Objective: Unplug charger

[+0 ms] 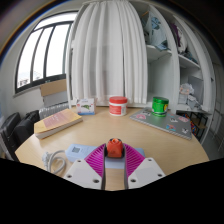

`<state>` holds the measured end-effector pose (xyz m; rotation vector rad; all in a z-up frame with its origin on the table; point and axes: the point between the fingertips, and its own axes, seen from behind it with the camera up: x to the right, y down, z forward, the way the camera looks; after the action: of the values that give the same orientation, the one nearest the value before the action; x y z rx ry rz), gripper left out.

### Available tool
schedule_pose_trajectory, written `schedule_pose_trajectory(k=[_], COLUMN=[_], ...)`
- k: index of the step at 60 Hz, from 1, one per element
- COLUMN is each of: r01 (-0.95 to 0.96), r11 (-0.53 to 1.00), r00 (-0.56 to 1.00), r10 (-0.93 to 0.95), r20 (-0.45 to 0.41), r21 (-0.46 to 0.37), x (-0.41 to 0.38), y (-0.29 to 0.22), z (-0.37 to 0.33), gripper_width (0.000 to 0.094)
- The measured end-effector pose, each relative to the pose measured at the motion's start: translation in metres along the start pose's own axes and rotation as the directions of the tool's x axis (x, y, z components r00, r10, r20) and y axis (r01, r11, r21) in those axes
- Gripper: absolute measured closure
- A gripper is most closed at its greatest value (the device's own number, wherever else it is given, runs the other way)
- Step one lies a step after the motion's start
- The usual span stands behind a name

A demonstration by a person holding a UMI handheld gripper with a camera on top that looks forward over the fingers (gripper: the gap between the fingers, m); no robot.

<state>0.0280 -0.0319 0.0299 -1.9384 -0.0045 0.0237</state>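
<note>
A small red-orange charger [115, 148] stands on the wooden table [110, 130], just by a white power strip [78, 152] that lies left of the fingers. My gripper [115, 152] has the charger between its fingertips, and both magenta pads [96, 158] press on its sides. The charger's base and its plug are hidden behind the fingers.
A coiled white cable [56, 158] lies left of the strip. A flat book or box [57, 122] lies at the far left. A red cup [118, 104], a green cup [159, 104] and a grey tray [166, 123] stand beyond, before a white curtain [115, 50].
</note>
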Motion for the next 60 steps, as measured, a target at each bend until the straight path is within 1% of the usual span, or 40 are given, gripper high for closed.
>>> schedule_pose_trajectory(k=[1, 4, 8, 14, 15, 17, 19, 21, 23, 26, 28, 31, 34, 37, 42, 49, 53, 58, 60], r01=[0.011, 0.025, 0.015, -0.012, -0.015, -0.022, 0.0, 0.029, 0.019, -0.02, -0.019, 0.002, 0.005, -0.019, -0.047, -0.026, -0.015, -0.015, -0.018], r11=[1.0, 1.0, 1.0, 1.0, 0.999, 0.993, 0.978, 0.965, 0.96, 0.958, 0.957, 0.96, 0.969, 0.981, 0.997, 0.997, 0.991, 0.985, 0.988], r00=[1.0, 1.0, 1.0, 1.0, 0.999, 0.999, 1.0, 1.0, 1.0, 1.0, 1.0, 0.999, 0.997, 0.996, 0.996, 0.997, 0.997, 0.997, 0.996], r10=[-0.011, -0.025, -0.015, 0.011, 0.014, 0.018, -0.003, -0.026, -0.015, 0.016, 0.019, 0.012, 0.015, 0.034, 0.052, 0.02, 0.005, 0.001, 0.005], r20=[-0.006, -0.018, -0.013, 0.025, 0.033, 0.04, 0.016, -0.017, -0.015, 0.019, 0.002, -0.051, -0.079, -0.078, -0.071, -0.076, -0.077, -0.084, -0.088], r21=[0.005, 0.019, 0.025, 0.019, 0.038, 0.119, 0.209, 0.26, 0.278, 0.287, 0.291, 0.279, 0.246, 0.191, 0.062, -0.079, -0.129, -0.17, -0.152], x=[0.0, 0.0, -0.001, -0.002, -0.002, 0.001, 0.01, 0.02, 0.025, 0.031, 0.048, 0.069, 0.087, 0.099, 0.11, 0.116, 0.117, 0.12, 0.121], y=[0.0, 0.0, 0.0, -0.006, -0.017, -0.048, -0.083, -0.109, -0.123, -0.135, -0.138, -0.134, -0.121, -0.093, -0.048, 0.005, 0.021, 0.037, 0.033], z=[0.0, 0.001, 0.001, -0.003, -0.008, -0.025, -0.042, -0.056, -0.066, -0.078, -0.087, -0.087, -0.082, -0.071, -0.054, -0.035, -0.027, -0.018, -0.016], gripper_width=[0.0713, 0.075, 0.0782, 0.0784, 0.0784, 0.0784, 0.0785, 0.0785, 0.0786, 0.0786, 0.0786, 0.0786, 0.0787, 0.0787, 0.0785, 0.0784, 0.0779, 0.0741, 0.0725])
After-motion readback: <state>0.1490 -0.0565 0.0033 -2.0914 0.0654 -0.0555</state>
